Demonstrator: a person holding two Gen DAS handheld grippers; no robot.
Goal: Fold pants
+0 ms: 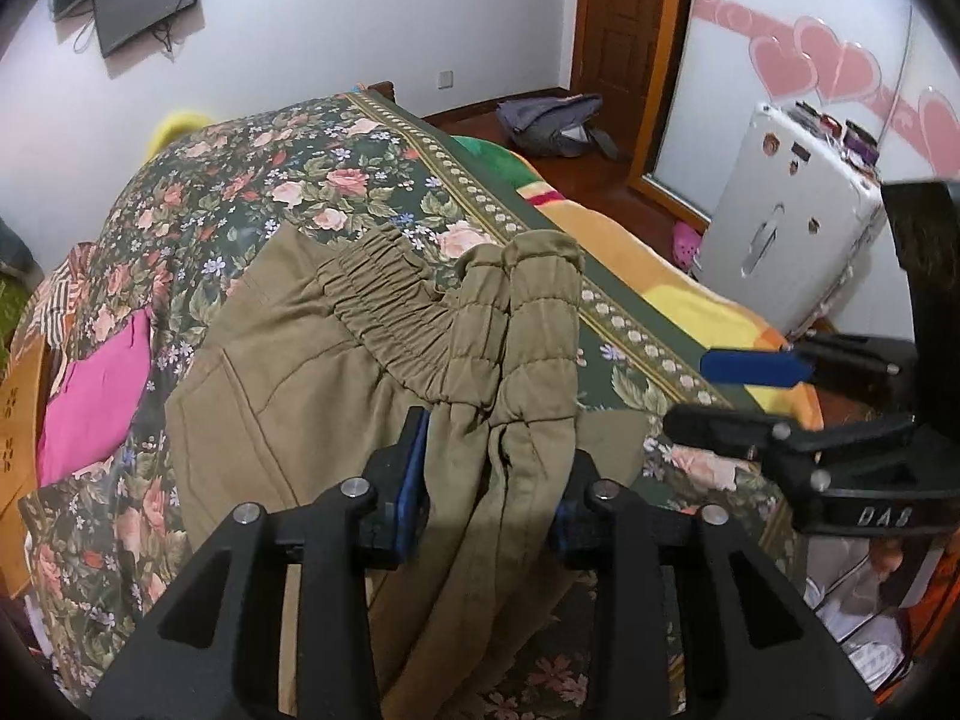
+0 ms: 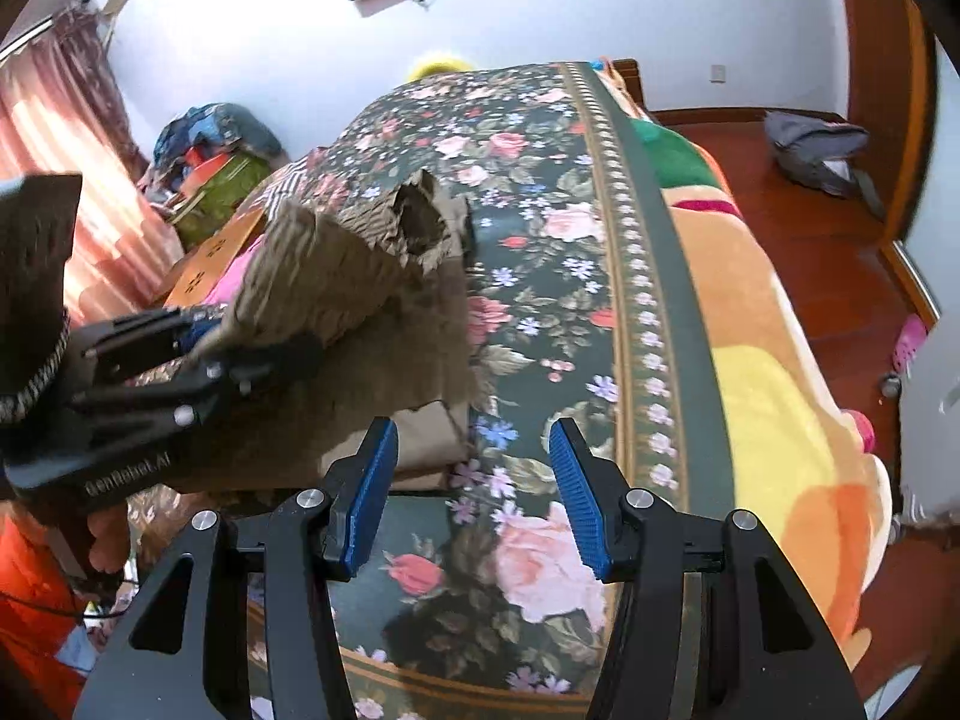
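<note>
Olive pants lie on a floral bedspread, with the gathered waistband toward the far side. My left gripper is shut on a bunch of the pants' leg fabric, and the ribbed cuffs stick out past its pads. In the right wrist view the left gripper holds that cloth lifted above the bed. My right gripper stands open over bare bedspread, to the right of the pants, with nothing between its blue pads. It also shows at the right in the left wrist view.
A pink cloth lies left of the pants. An orange and yellow blanket hangs over the bed's right edge. Beyond it are a white suitcase, wooden floor and a grey backpack. A hand holds the left gripper.
</note>
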